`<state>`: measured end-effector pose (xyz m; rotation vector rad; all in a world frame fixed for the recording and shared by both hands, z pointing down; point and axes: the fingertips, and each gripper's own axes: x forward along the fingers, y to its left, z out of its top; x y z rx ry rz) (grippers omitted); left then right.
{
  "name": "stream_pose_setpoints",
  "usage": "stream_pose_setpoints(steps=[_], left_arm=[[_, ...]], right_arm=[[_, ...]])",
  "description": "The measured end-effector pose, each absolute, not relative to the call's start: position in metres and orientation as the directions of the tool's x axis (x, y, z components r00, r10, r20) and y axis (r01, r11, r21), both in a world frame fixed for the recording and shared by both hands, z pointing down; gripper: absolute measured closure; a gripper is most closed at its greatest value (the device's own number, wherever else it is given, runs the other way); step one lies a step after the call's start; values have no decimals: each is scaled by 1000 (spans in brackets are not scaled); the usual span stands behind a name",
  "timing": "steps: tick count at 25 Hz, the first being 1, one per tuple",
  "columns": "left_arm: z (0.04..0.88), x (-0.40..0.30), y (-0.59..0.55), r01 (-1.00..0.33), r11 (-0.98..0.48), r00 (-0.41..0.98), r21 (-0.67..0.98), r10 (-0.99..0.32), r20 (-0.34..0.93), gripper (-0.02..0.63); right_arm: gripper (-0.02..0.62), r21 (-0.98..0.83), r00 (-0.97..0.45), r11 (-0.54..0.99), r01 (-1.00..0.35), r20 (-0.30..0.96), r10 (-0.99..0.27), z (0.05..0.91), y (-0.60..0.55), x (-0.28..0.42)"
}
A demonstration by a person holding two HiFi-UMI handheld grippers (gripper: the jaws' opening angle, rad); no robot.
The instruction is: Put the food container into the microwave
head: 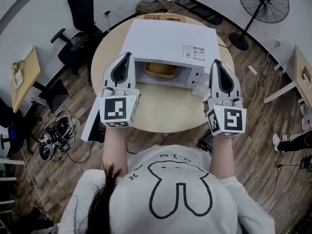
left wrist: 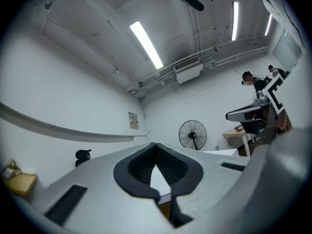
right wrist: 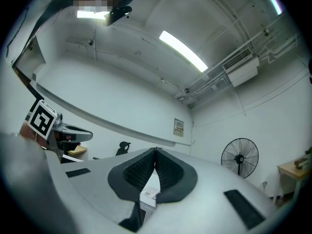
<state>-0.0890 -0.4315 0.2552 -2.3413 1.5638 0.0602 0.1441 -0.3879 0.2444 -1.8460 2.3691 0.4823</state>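
A white microwave (head: 170,38) stands on the round wooden table (head: 165,111) with its door (head: 92,123) swung open to the left. A tan food container (head: 161,70) sits inside the cavity. My left gripper (head: 127,55) is held upright in front of the cavity's left side, jaws shut and empty. My right gripper (head: 217,62) stands upright at the microwave's front right corner, also shut on nothing. The left gripper's (left wrist: 156,144) pads meet at the tip in the left gripper view, as do the right gripper's (right wrist: 156,149) in the right gripper view.
A standing fan (head: 263,3) is at the back right and a black office chair (head: 78,23) at the back left. A wooden desk (head: 24,77) stands at the left. Cables and gear (head: 56,133) lie on the floor by the table's left edge.
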Motion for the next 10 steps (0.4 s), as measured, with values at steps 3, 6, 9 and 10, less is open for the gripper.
stream_pose_setpoints(steps=[3,6,9,10], left_arm=[[257,-89,-432,-906,-340,393,-251,-895,-208,597],[257,-88,-432,-905,-338,393,-258,-897,-204,597],[256,-89,-432,-904,-336,393,-262,-896,-205,597],[255,-90,-432,-904,-336,393,-263,-896,-206,597]], right_arm=[[568,186,-256,212,-959,-259,-931,247,-389,144],[568,185,-259,215,-959,-261,-930,246,-389,143],[568,186,-263,219,-958,-263,-928,244,-389,142],[568,187,-265,220,-957,-264,-928,244,-389,142]])
